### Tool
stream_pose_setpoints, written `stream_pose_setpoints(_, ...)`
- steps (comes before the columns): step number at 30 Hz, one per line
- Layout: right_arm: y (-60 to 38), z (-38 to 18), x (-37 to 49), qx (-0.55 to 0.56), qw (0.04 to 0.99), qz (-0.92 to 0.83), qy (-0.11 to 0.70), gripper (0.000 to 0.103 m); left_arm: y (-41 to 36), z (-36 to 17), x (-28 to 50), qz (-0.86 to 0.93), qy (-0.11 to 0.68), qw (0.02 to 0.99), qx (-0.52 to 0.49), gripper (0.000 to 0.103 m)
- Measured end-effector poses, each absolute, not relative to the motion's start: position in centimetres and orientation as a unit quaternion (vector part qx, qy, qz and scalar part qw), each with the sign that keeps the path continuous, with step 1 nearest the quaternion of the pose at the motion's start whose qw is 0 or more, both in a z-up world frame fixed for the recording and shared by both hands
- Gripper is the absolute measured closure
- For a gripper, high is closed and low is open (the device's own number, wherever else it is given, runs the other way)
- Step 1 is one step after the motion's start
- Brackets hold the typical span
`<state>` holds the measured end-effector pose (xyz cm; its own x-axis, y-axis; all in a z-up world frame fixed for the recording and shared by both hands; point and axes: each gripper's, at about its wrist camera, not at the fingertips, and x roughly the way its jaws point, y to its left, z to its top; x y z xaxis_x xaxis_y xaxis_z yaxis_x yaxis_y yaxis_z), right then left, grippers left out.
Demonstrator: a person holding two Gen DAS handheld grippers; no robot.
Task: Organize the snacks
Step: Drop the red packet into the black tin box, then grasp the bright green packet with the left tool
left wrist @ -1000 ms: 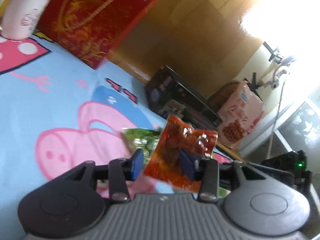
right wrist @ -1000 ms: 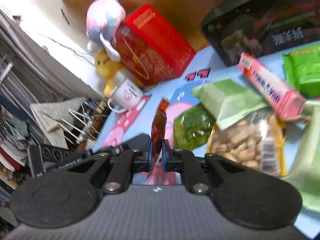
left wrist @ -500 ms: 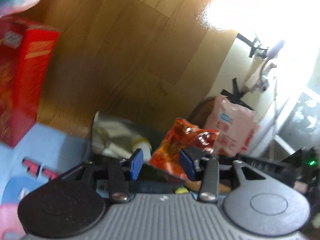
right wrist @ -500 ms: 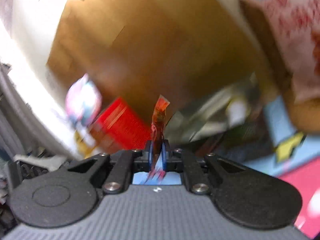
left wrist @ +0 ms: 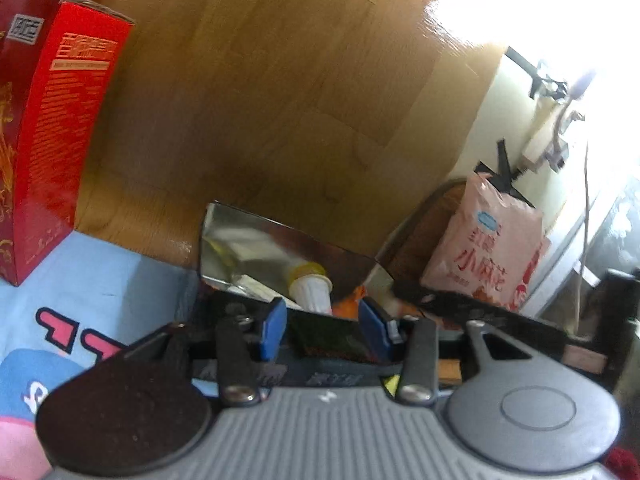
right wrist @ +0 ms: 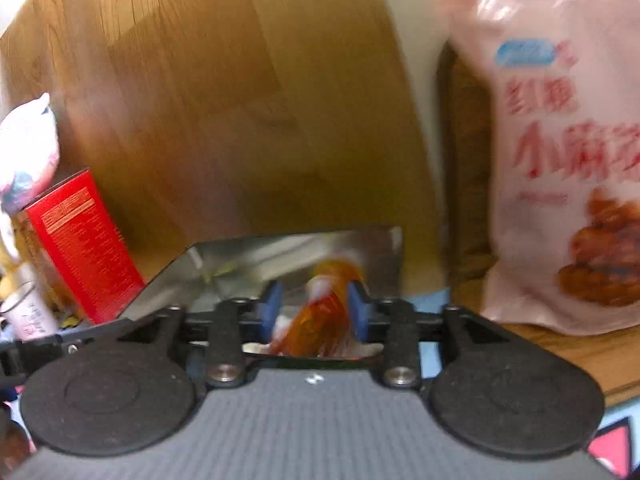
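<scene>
A dark box with a shiny foil lining (right wrist: 248,256) stands open at the back of the table, against the wood panel. My right gripper (right wrist: 315,312) hangs over it and its jaws are opening. An orange snack packet (right wrist: 320,316) sits blurred and loose between the blue pads, low over the lining. In the left wrist view the same box (left wrist: 256,240) holds a small bottle with a yellow cap (left wrist: 310,284), and a bit of the orange packet (left wrist: 348,305) shows beside it. My left gripper (left wrist: 323,329) is open at the box's near wall with nothing between its pads.
A tall red carton (left wrist: 52,120) stands left of the box on the blue cartoon tablecloth (left wrist: 104,276). A large pink snack bag (right wrist: 560,160) leans at the right. A mug (right wrist: 28,314) and a plush toy (right wrist: 28,148) sit far left.
Both views have swung from the snacks spread on the cloth to the foil-lined box. The right jaws, shut on the orange packet before, have parted and the packet has dropped lower.
</scene>
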<state>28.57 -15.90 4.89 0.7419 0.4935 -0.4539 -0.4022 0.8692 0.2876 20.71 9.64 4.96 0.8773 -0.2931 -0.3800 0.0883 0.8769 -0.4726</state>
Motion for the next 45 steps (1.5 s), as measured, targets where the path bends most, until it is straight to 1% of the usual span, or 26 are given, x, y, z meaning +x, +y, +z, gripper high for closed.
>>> stream_pose_setpoints(2,-17.9,5.1,26.9,0.114,0.932,0.235,0.25,0.06,8.8,5.1,20.5,-0.118,0.23,0.942,-0.213,0.062)
stream_pose_setpoints(5,-20.4,4.3,24.6,0.156,0.924,0.233,0.259,0.06,7.0,4.9,20.8,-0.146,0.257,0.936,-0.191,0.062)
stream_pose_setpoints(8,-22.3,2.1,23.1,0.171,0.904,0.244,0.307,0.058,5.3,3.7,21.5,-0.169,0.295,0.923,-0.178,0.062)
stream_pose_setpoints(10,-22.3,0.6,22.3,0.171,0.89,0.253,0.337,0.058,4.5,2.7,21.9,-0.184,0.321,0.912,-0.176,0.058)
stream_pose_setpoints(12,-21.8,-0.3,21.6,0.161,0.886,0.259,0.35,0.058,3.7,1.6,22.4,-0.193,0.345,0.903,-0.171,0.053)
stream_pose_setpoints(13,-21.5,-0.7,21.5,0.155,0.884,0.264,0.353,0.058,3.5,1.3,22.7,-0.192,0.354,0.9,-0.166,0.053)
stream_pose_setpoints(16,-20.8,-1.3,21.6,0.136,0.877,0.284,0.362,0.057,2.7,1.3,22.4,-0.192,0.36,0.903,-0.136,0.047)
stream_pose_setpoints(18,-20.2,-1.2,21.1,0.119,0.874,0.302,0.363,0.056,2.4,1.5,22.3,-0.196,0.375,0.898,-0.12,0.038)
stream_pose_setpoints(19,-20.0,-1.1,20.9,0.111,0.871,0.312,0.363,0.054,2.2,1.6,22.3,-0.199,0.386,0.894,-0.111,0.035)
stream_pose_setpoints(21,-19.1,-0.9,20.4,0.096,0.865,0.333,0.362,0.051,2.0,1.8,22.4,-0.214,0.398,0.887,-0.096,0.035)
stream_pose_setpoints(24,-18.2,-0.8,19.2,0.054,0.869,0.343,0.353,0.049,1.8,1.9,22.2,-0.235,0.407,0.878,-0.091,0.035)
stream_pose_setpoints(26,-17.2,-0.7,18.8,0.03,0.874,0.339,0.347,0.049,1.1,1.7,22.0,-0.233,0.403,0.881,-0.08,0.036)
stream_pose_setpoints(29,-16.6,-0.8,18.7,0.011,0.878,0.332,0.344,0.051,-0.1,1.5,21.6,-0.23,0.389,0.89,-0.054,0.039)
stream_pose_setpoints(31,-15.9,-0.7,18.3,-0.012,0.886,0.317,0.339,0.06,-0.6,1.5,21.3,-0.223,0.38,0.897,-0.042,0.04)
stream_pose_setpoints(32,-15.6,-0.5,18.1,-0.029,0.89,0.309,0.333,0.06,-0.6,1.4,21.2,-0.224,0.376,0.898,-0.041,0.041)
stream_pose_setpoints(34,-14.9,-0.2,17.6,-0.057,0.9,0.295,0.317,0.062,-0.5,1.4,21.2,-0.225,0.372,0.899,-0.044,0.044)
stream_pose_setpoints(37,-15.2,0.3,16.7,-0.067,0.913,0.281,0.287,0.063,0.4,2.0,21.2,-0.242,0.361,0.897,-0.076,0.044)
stream_pose_setpoints(40,-15.9,1.3,16.0,-0.052,0.927,0.273,0.252,0.064,1.0,3.5,20.5,-0.254,0.326,0.905,-0.1,0.044)
stream_pose_setpoints(45,-15.3,3.9,16.5,-0.048,0.94,0.285,0.18,0.064,3.2,6.1,19.0,-0.233,0.235,0.935,-0.129,0.043)
